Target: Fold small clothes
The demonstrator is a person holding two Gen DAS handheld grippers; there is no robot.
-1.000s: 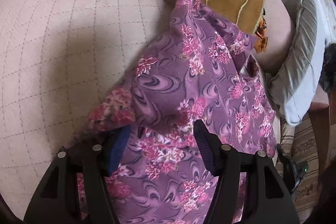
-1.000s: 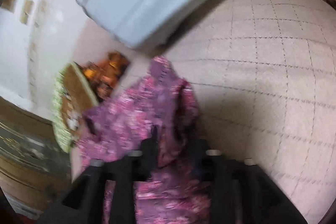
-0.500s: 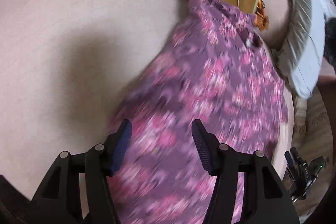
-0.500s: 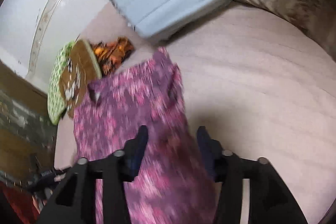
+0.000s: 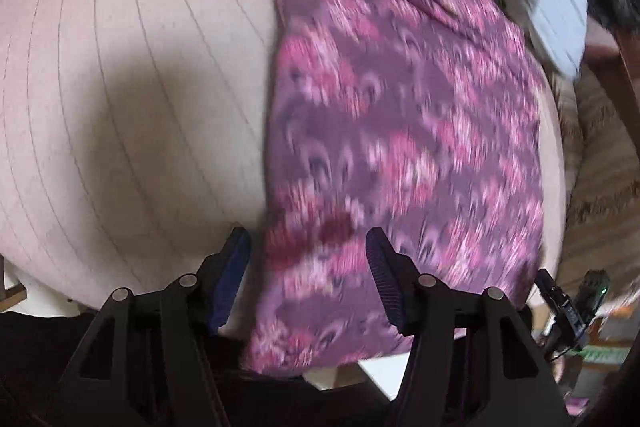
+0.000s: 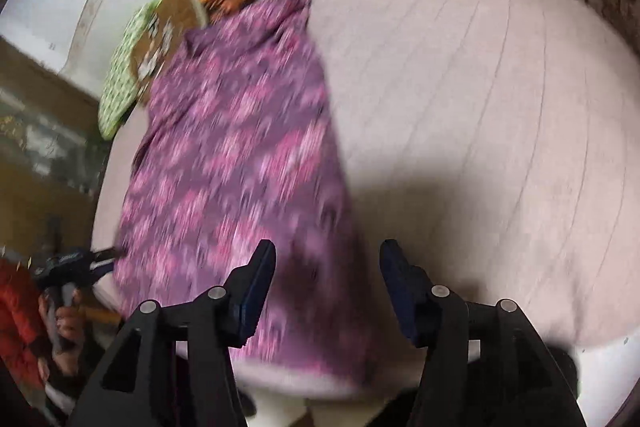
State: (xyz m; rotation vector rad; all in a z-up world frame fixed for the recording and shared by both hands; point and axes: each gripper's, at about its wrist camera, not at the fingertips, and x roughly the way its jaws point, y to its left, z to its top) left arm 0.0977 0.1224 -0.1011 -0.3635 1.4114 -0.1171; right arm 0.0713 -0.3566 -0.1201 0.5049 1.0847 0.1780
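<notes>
Left wrist view: the purple floral garment [image 5: 404,131] lies stretched on the pale quilted bed [image 5: 132,87], its near hem between the spread, opening left gripper [image 5: 306,267]; it looks light and limp, best pinched at a hem corner. Right wrist view: the right gripper [image 6: 326,287], also opening, brackets the garment's other near edge [image 6: 240,163], though blur hides any pad contact.

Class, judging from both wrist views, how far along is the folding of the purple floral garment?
Done: the purple floral garment lies spread long on the pink quilted bed. In hand: nothing; the left gripper and right gripper are opening above its near end. Left: every fold.
</notes>
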